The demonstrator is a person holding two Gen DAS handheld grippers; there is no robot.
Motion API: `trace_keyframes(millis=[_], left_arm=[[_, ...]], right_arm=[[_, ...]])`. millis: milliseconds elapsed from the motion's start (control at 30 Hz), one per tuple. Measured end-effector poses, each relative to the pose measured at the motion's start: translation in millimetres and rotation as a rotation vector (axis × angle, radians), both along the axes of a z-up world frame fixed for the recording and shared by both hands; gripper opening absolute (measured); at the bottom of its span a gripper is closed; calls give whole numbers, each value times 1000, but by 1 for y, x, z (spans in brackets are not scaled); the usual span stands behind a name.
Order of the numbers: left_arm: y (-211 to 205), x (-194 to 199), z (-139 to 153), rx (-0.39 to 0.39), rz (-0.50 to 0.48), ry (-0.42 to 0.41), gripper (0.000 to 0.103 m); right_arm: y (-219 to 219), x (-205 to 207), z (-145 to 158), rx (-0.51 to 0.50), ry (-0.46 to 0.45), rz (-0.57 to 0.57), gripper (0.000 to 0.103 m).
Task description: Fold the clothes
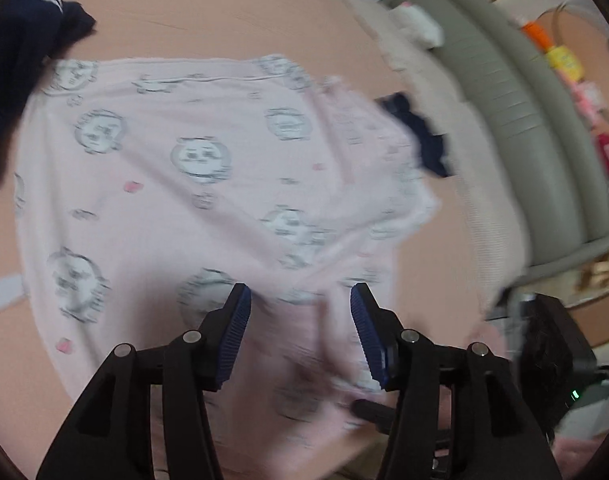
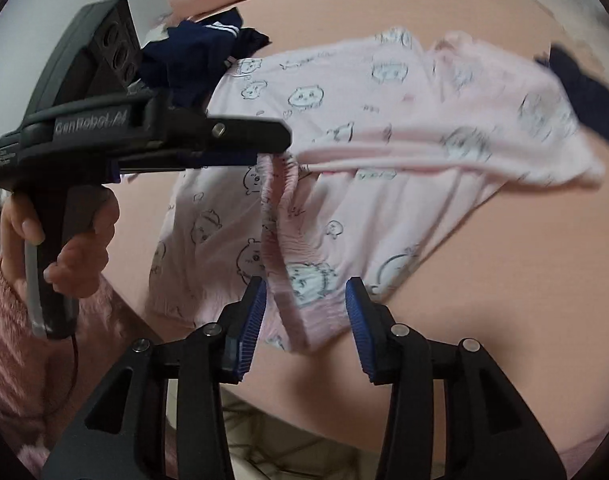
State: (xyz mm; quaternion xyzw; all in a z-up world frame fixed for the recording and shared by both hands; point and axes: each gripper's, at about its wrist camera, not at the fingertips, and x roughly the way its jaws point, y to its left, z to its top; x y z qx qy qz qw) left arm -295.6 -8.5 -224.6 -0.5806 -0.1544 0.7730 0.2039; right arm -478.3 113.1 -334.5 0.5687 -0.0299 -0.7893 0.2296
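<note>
Both grippers, left gripper (image 1: pixel 300 300) and right gripper (image 2: pixel 306 294), are hovering unclenched, holding nothing.
Soft, light pink printed cotton garment (image 2: pixel 384 128) is lying limp; pinching its near ribbed hem (image 2: pixel 276 240) looks best.

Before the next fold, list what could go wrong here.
1. Both tongs stand open, the left tongs and the right tongs, so the pink printed garment lies loose and its fold may slip.
2. The gathered waistband is bunched and could get creased into the next fold.
3. The navy garment touches the pink one's far edge and might be dragged along.
</note>
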Motion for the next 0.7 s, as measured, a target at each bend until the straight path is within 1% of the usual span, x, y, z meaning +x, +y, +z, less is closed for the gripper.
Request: trace_keyframes(millis=[33,67,100,167,200,233,267,300,367,433,500,567,633,700], left_arm=[[2,-2,-3,-45,-5,-10,54],[3,-2,-5,-64,-16,-18,54],[3,-2,-7,-68,-31,-25,54],[11,1,-9,-65,-81,-34,53],[17,3,-10,-72,-110,-35,51],[21,5,-10,-80,-131,-34,32],[25,7,-10,-91,-143,-27,25],[27,8,-8,-92,-143,-17,25],[25,9,-2,-68,-122,3,23],[17,11,12,-38,-83,38,22],[7,15,29,-11,-45,77,22],[-5,25,48,11,-6,111,21],[-20,43,61,-9,33,139,21],[-33,60,64,-31,66,138,21]], right_arm=[[-3,0,-6,13,-8,-7,43],[-8,1,-13,46,-26,8,43],[-9,4,-18,80,-42,26,43],[-8,11,-19,96,-45,51,42],[-5,14,-19,107,-65,64,42],[-2,15,-18,102,-73,60,42],[2,16,-16,93,-77,53,42],[5,16,-11,64,-59,31,42],[11,14,-1,2,-16,-21,42],[13,8,8,-60,26,-77,42],[10,1,11,-74,59,-130,42],[7,-12,8,-72,42,-138,42],[-3,-24,1,-43,10,-124,42],[-9,-27,1,-31,5,-108,42]])
